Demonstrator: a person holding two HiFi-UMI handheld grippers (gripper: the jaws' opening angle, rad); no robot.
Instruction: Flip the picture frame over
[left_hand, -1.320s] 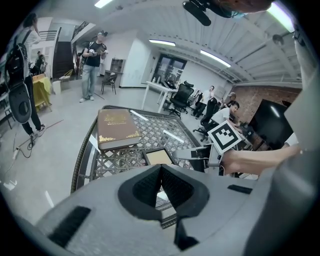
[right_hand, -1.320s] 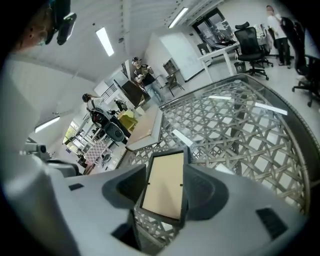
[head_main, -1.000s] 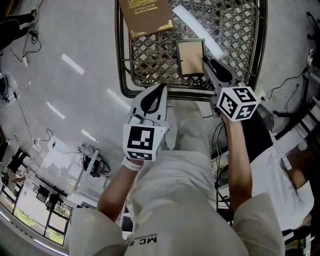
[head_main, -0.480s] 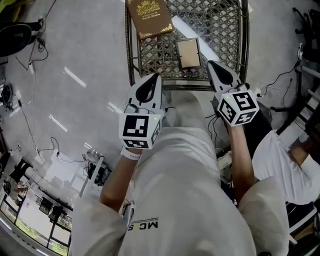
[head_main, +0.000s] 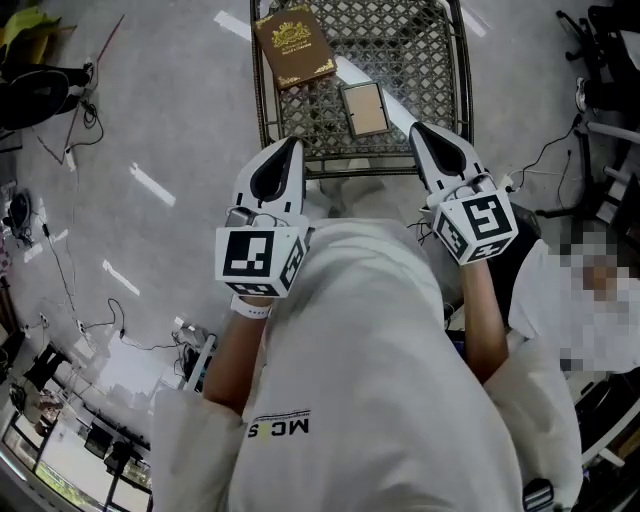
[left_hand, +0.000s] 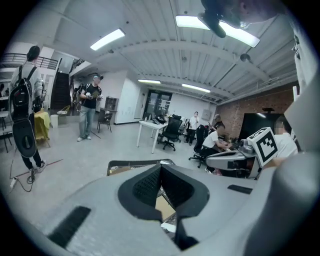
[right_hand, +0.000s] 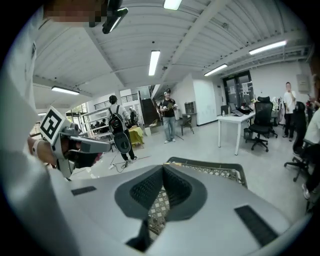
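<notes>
Two grippers side by side in the head view, tips toward the near rim of the metal lattice table (head_main: 259, 95), neither touching anything. Left gripper (head_main: 292, 143): jaws pressed together, ribbed pads meeting at the tip, nothing pinched. Right gripper (head_main: 418, 128): jaws likewise closed tight and empty, lattice showing through the slit under the pads in its own view. Picture frame (head_main: 363, 109) lies flat on the lattice just inside the near rim, tan face up inside a dark border, beyond and between the two tips, nearer the right one. Brown book (head_main: 293, 46) with gold print lies flat at the table's left side, farther off, close to the frame but apart from it
</notes>
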